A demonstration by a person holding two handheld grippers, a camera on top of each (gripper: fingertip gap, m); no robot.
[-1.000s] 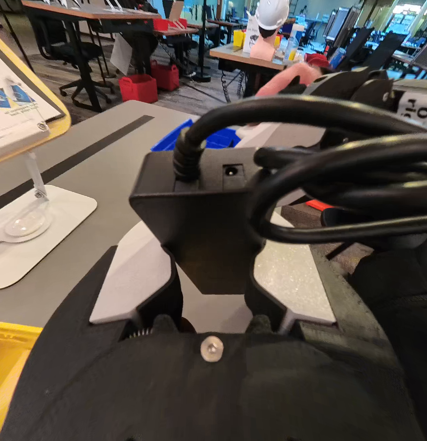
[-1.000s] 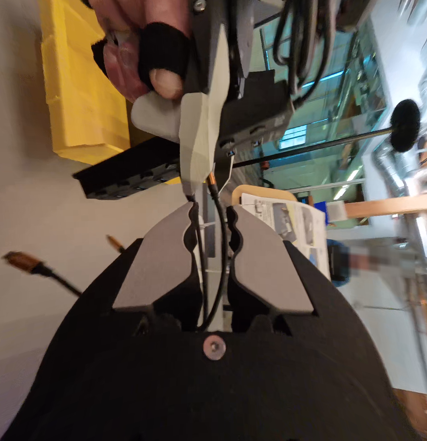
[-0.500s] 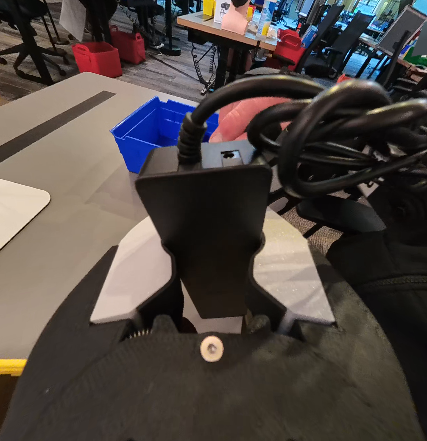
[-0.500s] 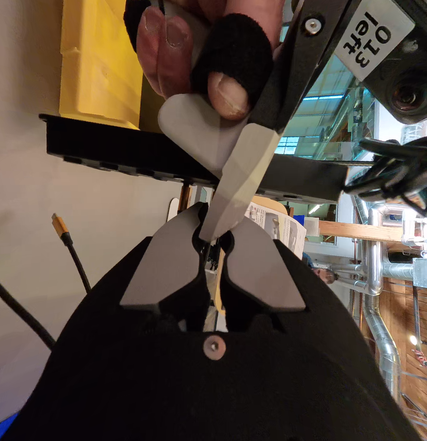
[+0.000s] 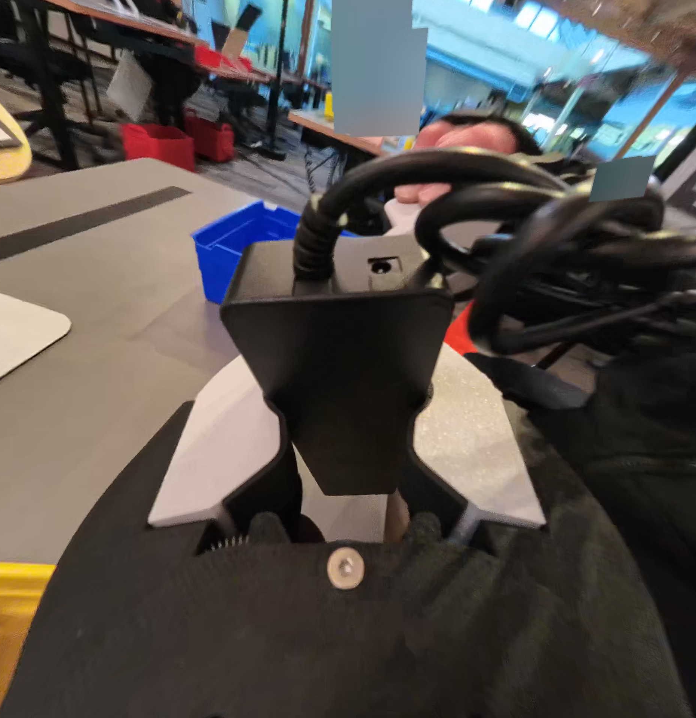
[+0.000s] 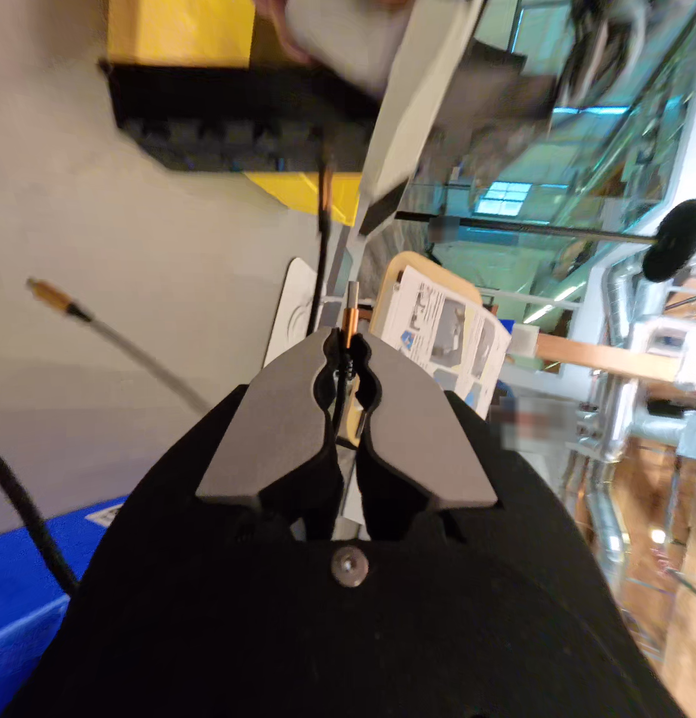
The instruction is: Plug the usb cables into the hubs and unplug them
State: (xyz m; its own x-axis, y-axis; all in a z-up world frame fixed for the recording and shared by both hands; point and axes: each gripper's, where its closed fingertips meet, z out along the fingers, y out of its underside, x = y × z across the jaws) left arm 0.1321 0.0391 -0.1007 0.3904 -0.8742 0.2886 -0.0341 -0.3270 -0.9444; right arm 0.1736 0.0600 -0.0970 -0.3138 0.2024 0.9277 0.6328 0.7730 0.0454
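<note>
Black hub (image 5: 334, 373) clamped in left gripper (image 5: 344, 392), frame centre. Right gripper (image 6: 348, 349) pinches copper plug (image 6: 350, 326), clear of hub.

Black USB hub (image 5: 334, 365): long flat bar, seen end-on in the left wrist view, held clear of the grey table. Far end face carries a small round socket and a thick black lead (image 5: 377, 175) with ribbed strain relief; the lead arcs right into a tangled bundle.

Right wrist view, blurred: the same hub (image 6: 237, 120) shows a row of ports along one long side. One thin black cable (image 6: 322, 217) with a copper-coloured plug appears seated in a port near the middle.

Second USB plug (image 6: 351, 316): copper sleeve, silver tip, unplugged, tip pointing toward the hub, well apart from it.

Third copper plug (image 6: 53, 297) on a grey cable, loose over the table, left.
</note>
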